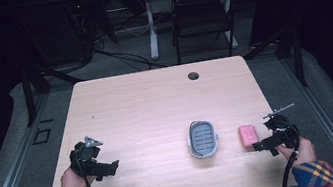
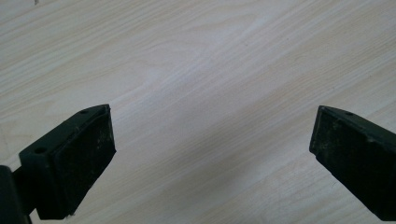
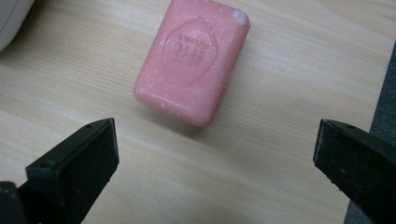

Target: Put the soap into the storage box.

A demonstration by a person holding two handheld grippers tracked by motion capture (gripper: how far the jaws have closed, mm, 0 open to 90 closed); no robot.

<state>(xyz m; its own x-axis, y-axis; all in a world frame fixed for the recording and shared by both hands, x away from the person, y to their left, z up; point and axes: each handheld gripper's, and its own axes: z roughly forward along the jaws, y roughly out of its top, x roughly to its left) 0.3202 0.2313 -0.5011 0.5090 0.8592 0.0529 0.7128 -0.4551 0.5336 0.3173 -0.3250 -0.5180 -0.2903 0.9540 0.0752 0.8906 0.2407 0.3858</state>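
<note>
High view: a pink soap bar lies flat on the tabletop, just right of a grey soap dish with a slotted insert. Bar and dish are near each other but apart, with a strip of bare wood between them. The dish holds nothing.

The right claw sits just right of the bar, not touching it. In the right gripper view its jaws stand wide apart and released, bare tabletop between them; the soap bar lies ahead of the tips, stamped face up, with a corner of the soap dish at the upper left.

The left claw is well to the left of the dish. Left gripper view: jaws spread, released, nothing between them, plain wood grain beneath.

Judgement: the work looks to be putting the soap into the dish, and it is at its start. Nothing is gripped or lifted. Left to do: close on the bar, lift it, carry it across to the dish, set it on the insert, let go.
</note>
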